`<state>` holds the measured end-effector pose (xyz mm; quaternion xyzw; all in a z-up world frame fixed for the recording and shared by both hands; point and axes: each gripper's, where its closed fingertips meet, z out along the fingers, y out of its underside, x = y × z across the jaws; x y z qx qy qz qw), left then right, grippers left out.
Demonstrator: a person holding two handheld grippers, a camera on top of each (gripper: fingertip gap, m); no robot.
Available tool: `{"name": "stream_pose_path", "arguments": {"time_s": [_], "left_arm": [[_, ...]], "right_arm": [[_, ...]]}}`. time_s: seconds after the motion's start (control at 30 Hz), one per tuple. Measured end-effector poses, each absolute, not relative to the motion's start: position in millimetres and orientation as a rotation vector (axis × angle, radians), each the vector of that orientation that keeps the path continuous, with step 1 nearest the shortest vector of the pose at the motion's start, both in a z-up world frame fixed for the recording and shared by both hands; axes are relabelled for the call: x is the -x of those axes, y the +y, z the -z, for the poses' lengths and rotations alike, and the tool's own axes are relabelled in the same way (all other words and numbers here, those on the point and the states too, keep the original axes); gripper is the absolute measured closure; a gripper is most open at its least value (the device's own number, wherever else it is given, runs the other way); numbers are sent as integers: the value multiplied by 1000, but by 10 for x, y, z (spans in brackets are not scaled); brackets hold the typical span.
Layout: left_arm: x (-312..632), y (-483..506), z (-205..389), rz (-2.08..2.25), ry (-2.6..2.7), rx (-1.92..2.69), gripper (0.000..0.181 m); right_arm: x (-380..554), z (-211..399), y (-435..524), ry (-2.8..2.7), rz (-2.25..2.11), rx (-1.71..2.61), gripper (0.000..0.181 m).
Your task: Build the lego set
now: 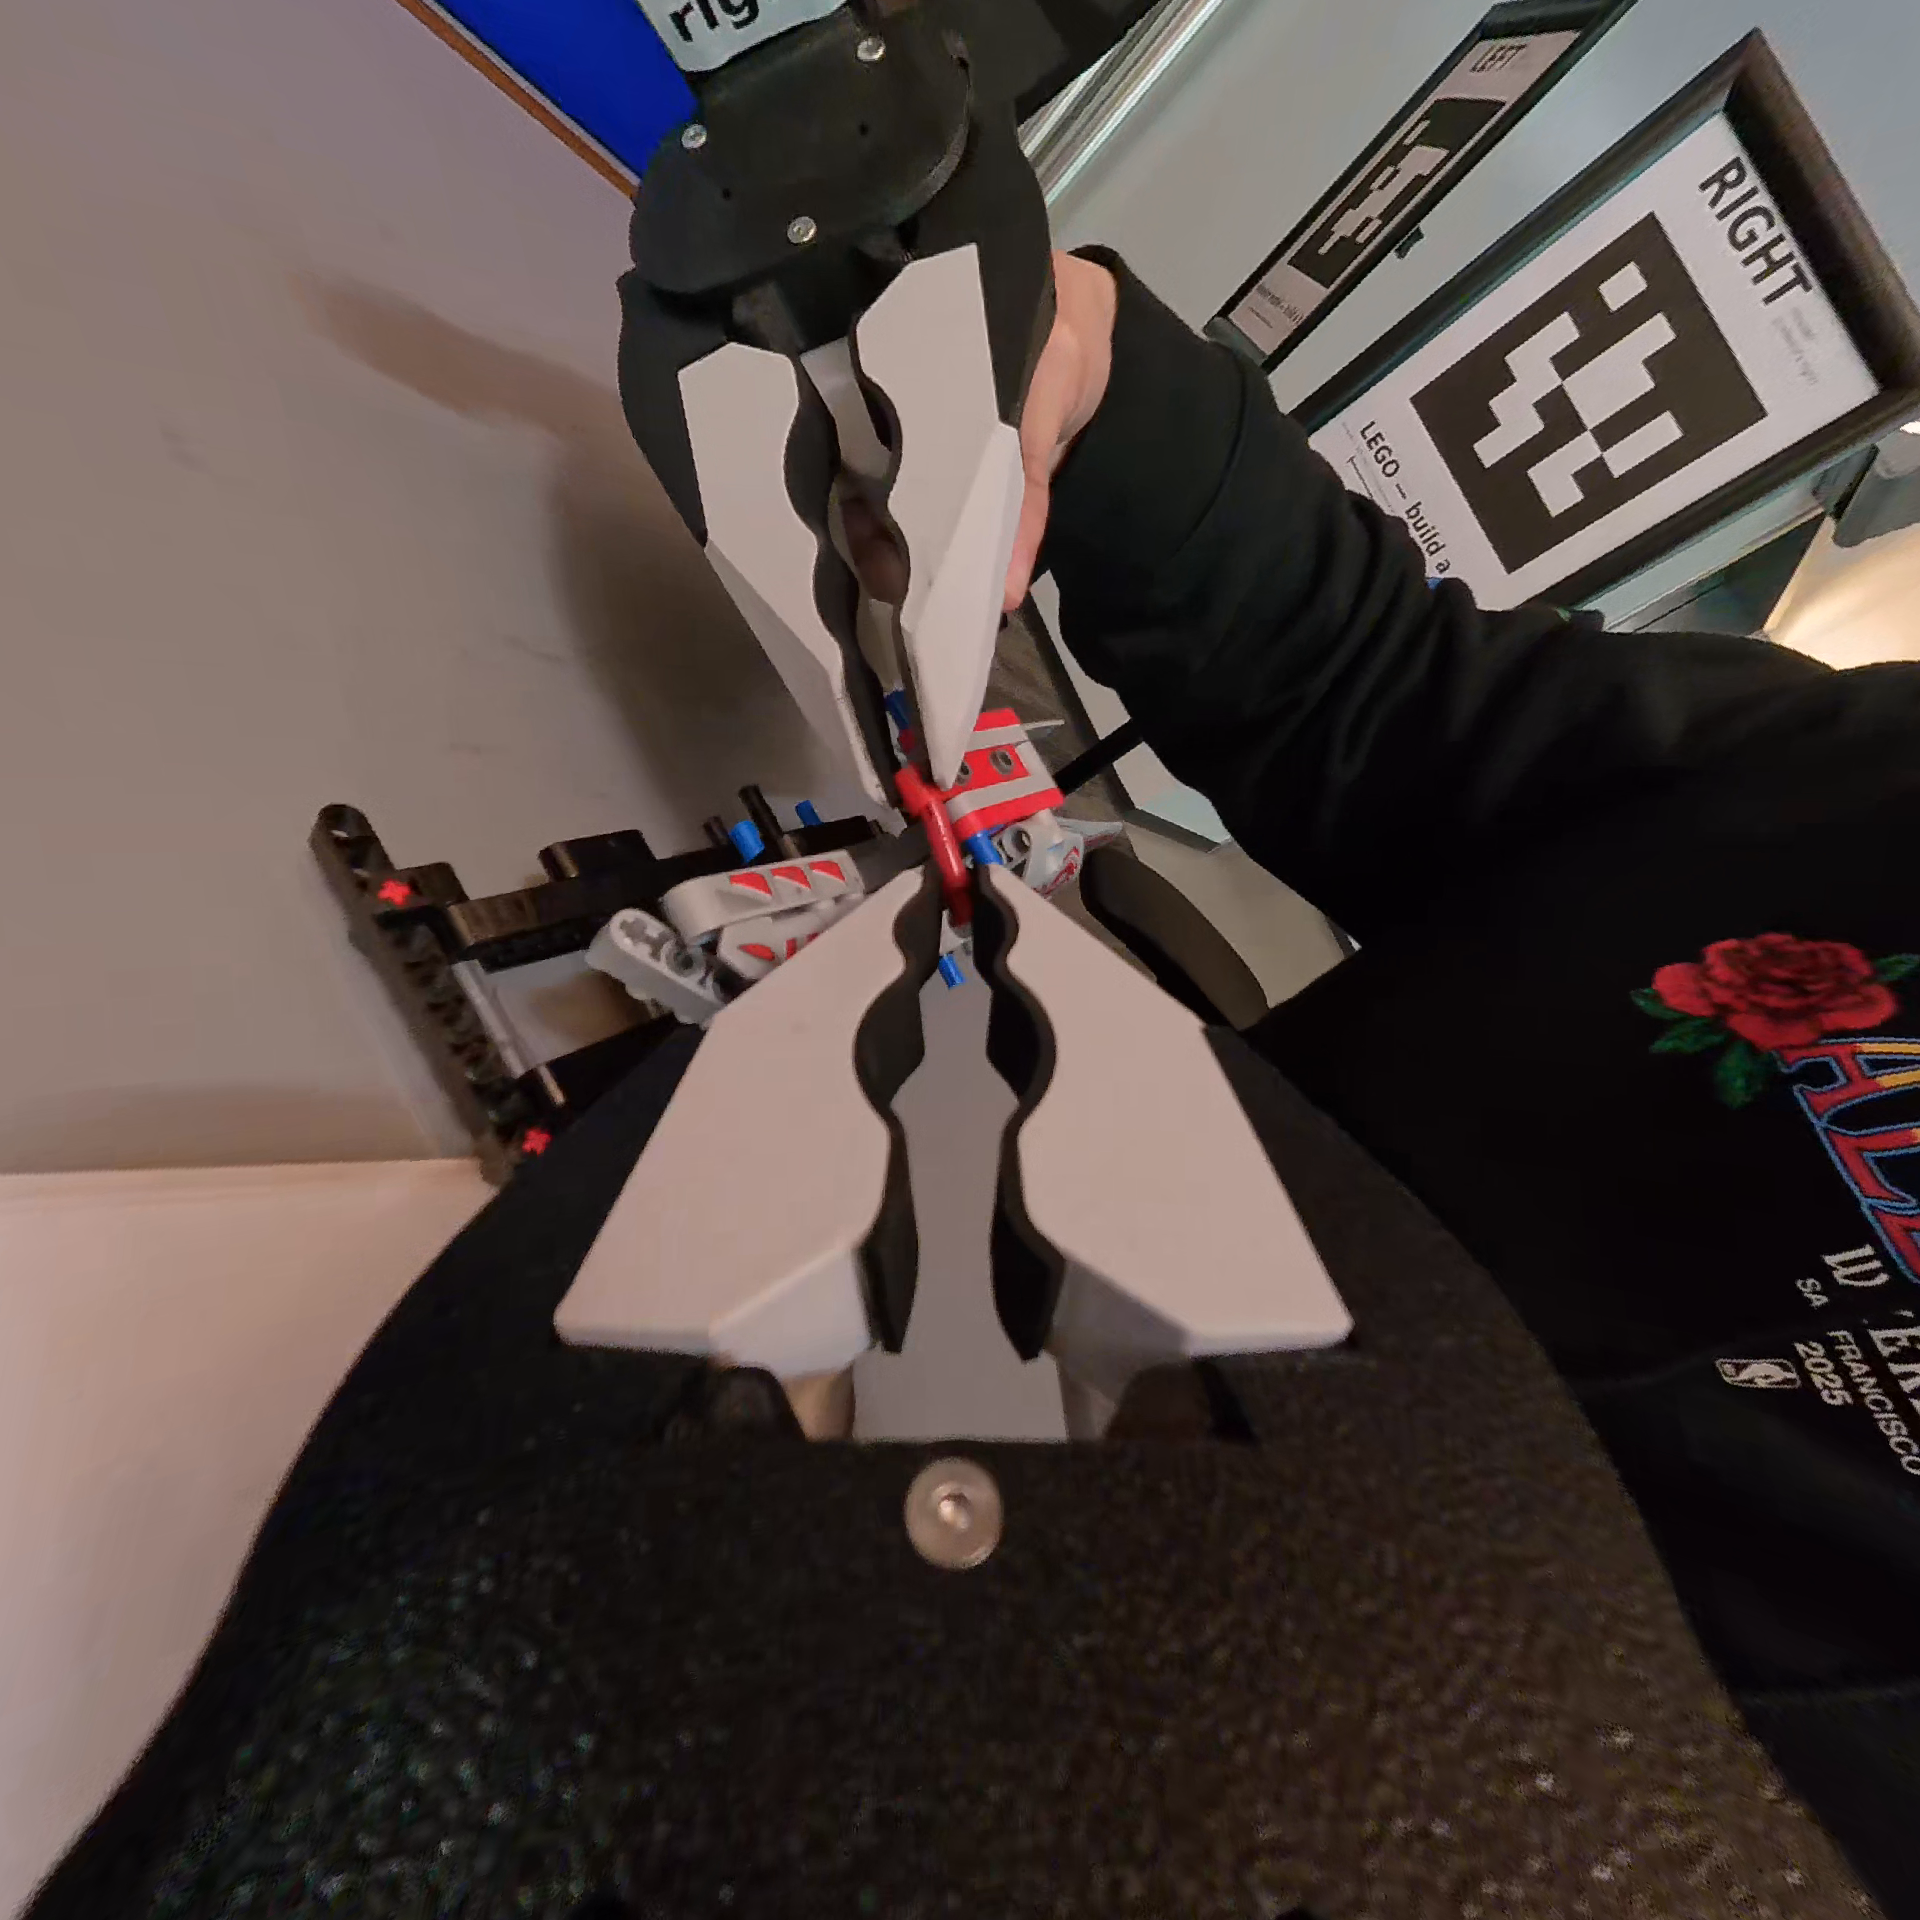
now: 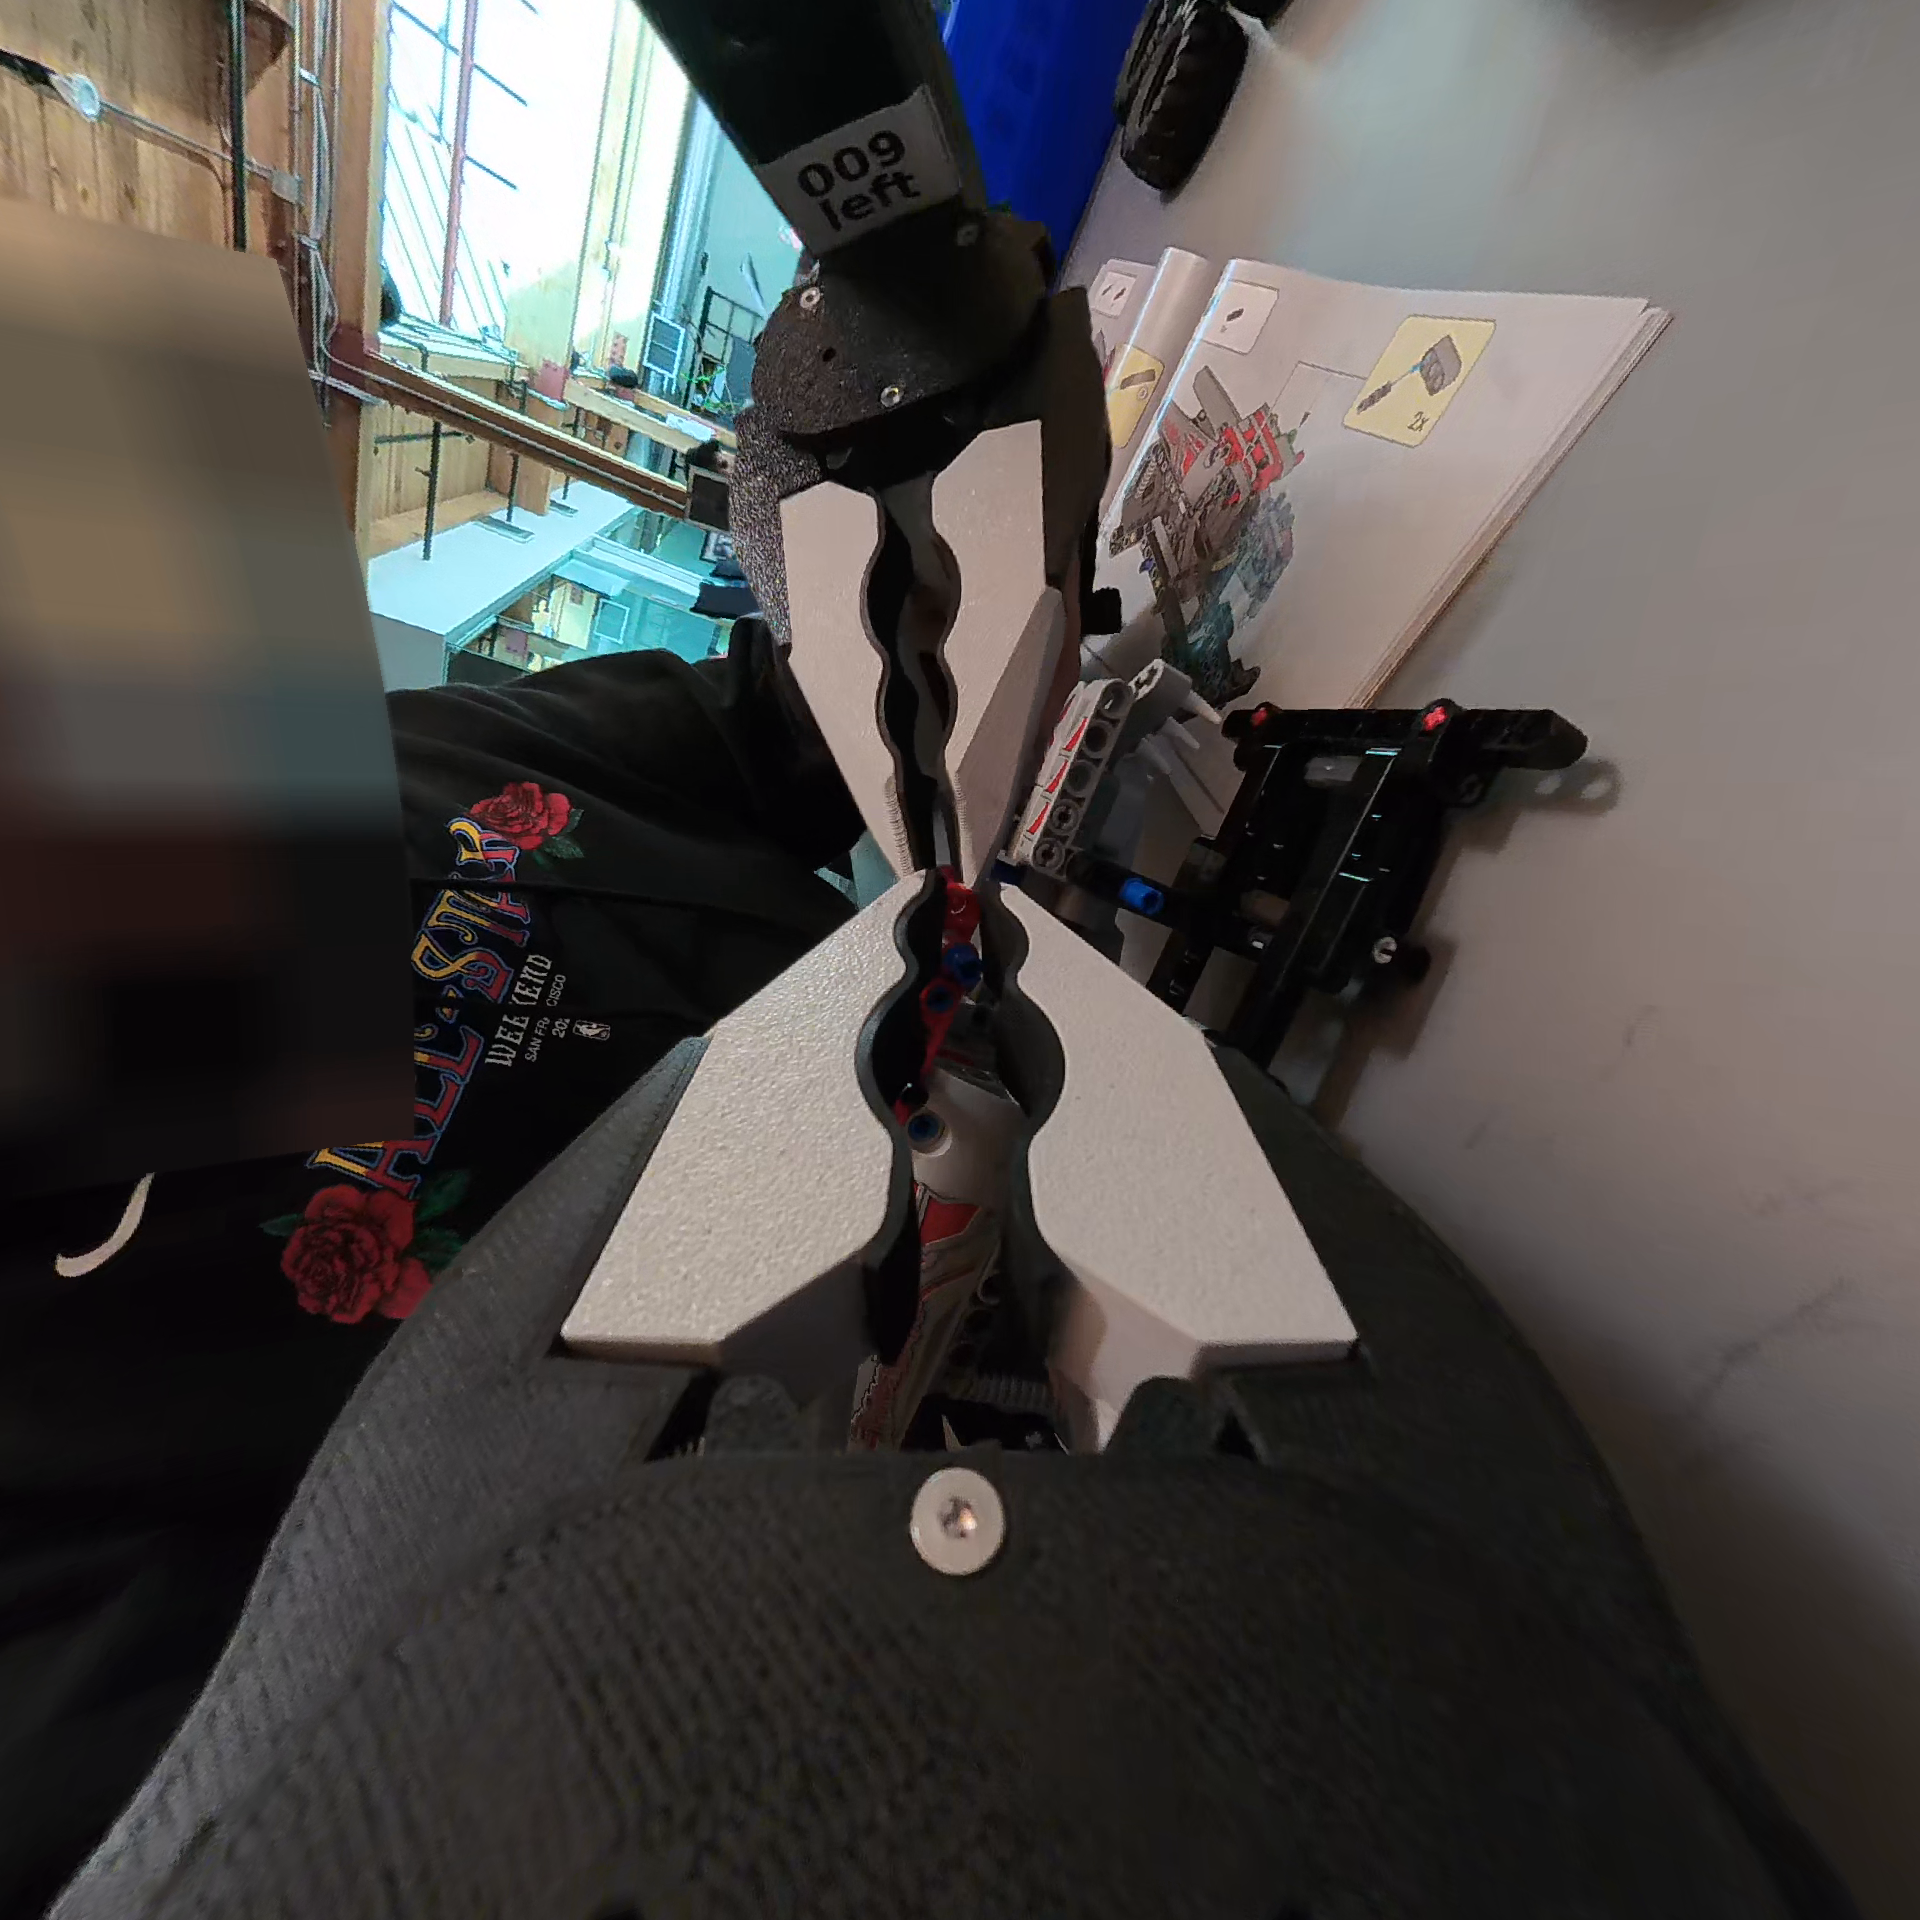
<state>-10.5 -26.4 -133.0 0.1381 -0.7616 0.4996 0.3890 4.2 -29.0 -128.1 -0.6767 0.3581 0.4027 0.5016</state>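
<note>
Pale grey tabletop [image 2: 1662, 935], big bright window [image 2: 499, 187], wood-plank wall [image 2: 135, 114], bg shelves.

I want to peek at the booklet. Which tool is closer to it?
Left. The left tool lies beside the booklet; the right tool sits farther back, tips meeting on a red piece.

Each wrist camera sits close behind its own fingers and looks along them, tilted. The two views face each other at near range. Both share the meeting fingertips, the black lego frame [image 1: 436, 966] and the person's dark sweatshirt [image 2: 540, 935].
</note>
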Motion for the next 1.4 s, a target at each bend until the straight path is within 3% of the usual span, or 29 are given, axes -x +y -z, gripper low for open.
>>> {"name": "stream_pose_path", "arguments": {"time_s": [0.23,0.53,0.87,1.07,1.33,1.4], "left_arm": [[56,-262,1382,-1319,-2272,-270,179],[119,-259,1320,-1219,-1909,-422,178],[50,-265,1408,-1296,-2300,-285,179],[76,-242,1342,-1219,-1961,-395,178],[66,-239,1364,-1221,-2122,-369,178],[61,-237,1382,-1211,-2111,-374,177]], "right_arm": [[-62,1283,-282,869,-958,1627,175],[-60,1283,-274,847,-897,1666,175],[-101,1284,-277,868,-869,1653,175],[-84,1282,-267,855,-853,1683,175],[-114,1266,-264,871,-872,1659,175],[-188,1226,-303,896,-838,1629,159]]}}
